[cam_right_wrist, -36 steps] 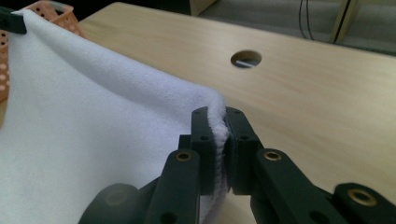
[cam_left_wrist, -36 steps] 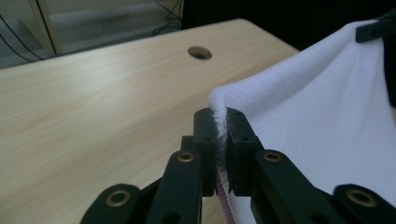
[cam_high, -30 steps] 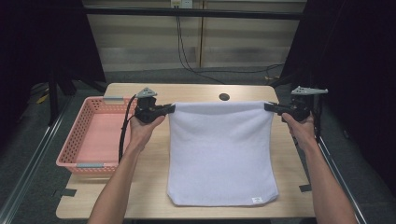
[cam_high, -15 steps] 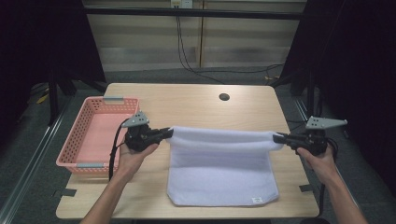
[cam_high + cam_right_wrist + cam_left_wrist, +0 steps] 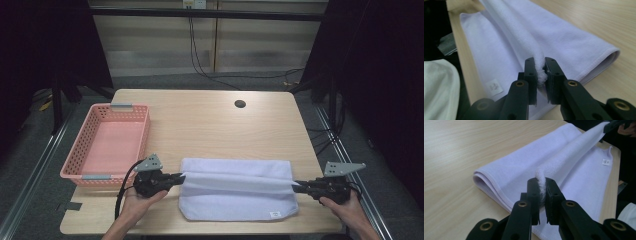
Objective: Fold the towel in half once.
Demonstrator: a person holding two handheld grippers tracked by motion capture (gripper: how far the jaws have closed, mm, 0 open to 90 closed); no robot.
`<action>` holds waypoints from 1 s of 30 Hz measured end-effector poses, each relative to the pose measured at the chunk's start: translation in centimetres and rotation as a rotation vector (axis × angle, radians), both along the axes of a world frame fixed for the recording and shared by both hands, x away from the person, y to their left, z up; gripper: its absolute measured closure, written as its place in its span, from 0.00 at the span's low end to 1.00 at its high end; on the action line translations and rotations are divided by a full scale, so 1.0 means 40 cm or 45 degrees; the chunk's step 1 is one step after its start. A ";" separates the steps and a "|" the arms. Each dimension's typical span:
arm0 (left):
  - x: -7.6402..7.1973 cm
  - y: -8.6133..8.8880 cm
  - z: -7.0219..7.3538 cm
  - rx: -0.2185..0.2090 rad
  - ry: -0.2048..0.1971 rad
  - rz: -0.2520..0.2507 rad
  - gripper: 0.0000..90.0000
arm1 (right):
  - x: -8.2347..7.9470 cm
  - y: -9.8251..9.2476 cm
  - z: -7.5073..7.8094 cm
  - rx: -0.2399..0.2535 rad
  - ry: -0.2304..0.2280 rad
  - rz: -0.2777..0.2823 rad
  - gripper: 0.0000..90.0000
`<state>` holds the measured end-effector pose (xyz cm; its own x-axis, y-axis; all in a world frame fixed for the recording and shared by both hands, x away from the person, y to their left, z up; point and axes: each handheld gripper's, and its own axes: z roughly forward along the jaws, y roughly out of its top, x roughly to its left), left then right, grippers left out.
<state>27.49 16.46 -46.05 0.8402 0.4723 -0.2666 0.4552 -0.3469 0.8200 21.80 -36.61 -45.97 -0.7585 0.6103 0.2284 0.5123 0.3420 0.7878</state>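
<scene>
The left hand-held gripper [image 5: 179, 178] has its jaws nearly together, clamped on a bunched corner of the white towel [image 5: 235, 192]; in the left gripper view the terry edge is squeezed between the two black pads [image 5: 534, 192]. The right hand-held gripper [image 5: 296, 187] pinches the opposite corner the same way, though its jaws have just been opening slightly with the cloth between them. The towel stretches from one hand-held gripper to the other, its held edge drawn taut and raised, the folded remainder lying flat on the wooden surface [image 5: 210, 125] below and between them. A small label [image 5: 274, 215] sits near the right hand-held gripper. A pink basket [image 5: 80, 150] stands just beyond the left hand-held gripper.
</scene>
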 end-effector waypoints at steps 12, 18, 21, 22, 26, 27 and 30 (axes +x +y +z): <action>-0.083 0.016 -0.044 0.115 0.101 -0.159 0.85 | -0.082 0.004 -0.029 -0.081 0.058 0.100 0.82; -0.100 0.047 -0.033 0.014 0.109 -0.160 0.75 | -0.110 0.005 0.012 -0.025 0.027 0.126 0.78; -0.082 0.029 -0.022 0.038 0.079 -0.127 0.73 | -0.102 0.035 0.021 -0.026 0.001 0.089 0.72; -0.070 0.018 -0.019 0.046 0.075 -0.112 0.72 | -0.095 0.052 0.022 -0.025 -0.009 0.062 0.72; -0.004 -0.034 -0.032 0.093 0.093 -0.096 0.71 | -0.049 0.131 0.006 -0.002 0.017 0.075 0.70; 0.015 -0.046 -0.038 0.122 0.095 -0.103 0.71 | -0.037 0.151 -0.004 0.000 0.030 0.086 0.68; 0.061 -0.071 -0.068 0.179 0.139 -0.071 0.69 | -0.005 0.214 -0.041 -0.033 0.085 0.079 0.62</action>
<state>29.92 13.62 -48.76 0.8355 0.4650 -0.2926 0.5161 -0.4814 0.7085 21.61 -28.04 -47.59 -0.7789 0.5689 0.2641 0.5403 0.3947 0.7432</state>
